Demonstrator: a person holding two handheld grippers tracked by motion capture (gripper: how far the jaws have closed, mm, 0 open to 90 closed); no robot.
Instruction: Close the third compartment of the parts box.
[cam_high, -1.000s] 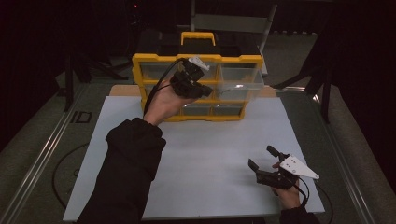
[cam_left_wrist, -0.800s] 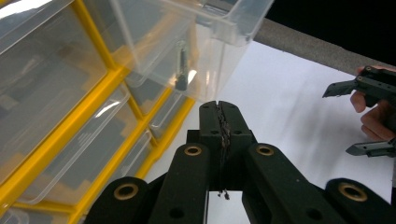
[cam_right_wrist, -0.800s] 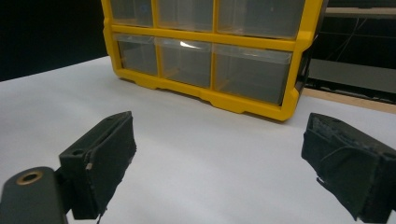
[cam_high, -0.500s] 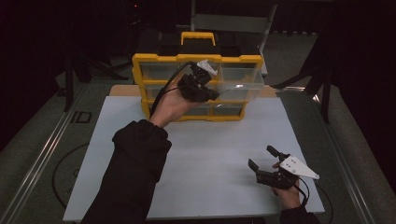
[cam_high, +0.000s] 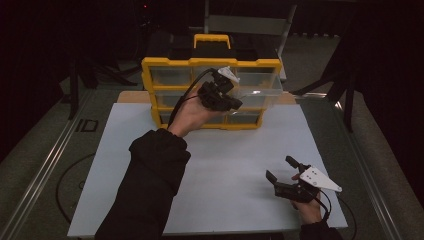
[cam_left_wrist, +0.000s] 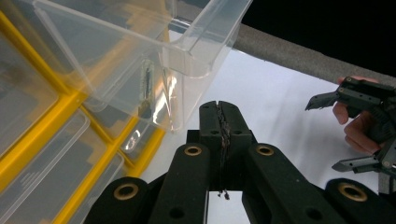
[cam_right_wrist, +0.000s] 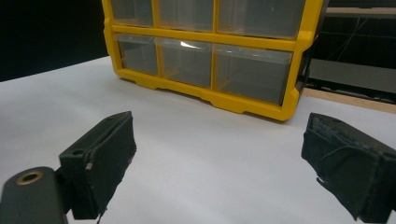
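Dark room all round; white tabletop (cam_high: 225, 165) carries a yellow drawer cabinet (cam_high: 210, 65). Left gripper (cam_high: 231, 102), jaws pressed together, hangs beside a pulled-out clear drawer (cam_high: 260, 90); right gripper (cam_high: 281, 169) rests agape

cabinet: yellow plastic drawer cabinet (cam_high: 212, 63) with a yellow handle on a black top, clear drawers in rows of three
cabinet place: upright at the far edge of the white table top, front facing the person
drawer: clear plastic drawer (cam_high: 260, 89) on the cabinet's right side, middle row
drawer state: pulled partway out of its slot, sticking forward past the yellow frame
drawer look: see-through walls, open top (cam_left_wrist: 140, 51)
other drawers: pushed in flush, bottom row included (cam_right_wrist: 201, 63)
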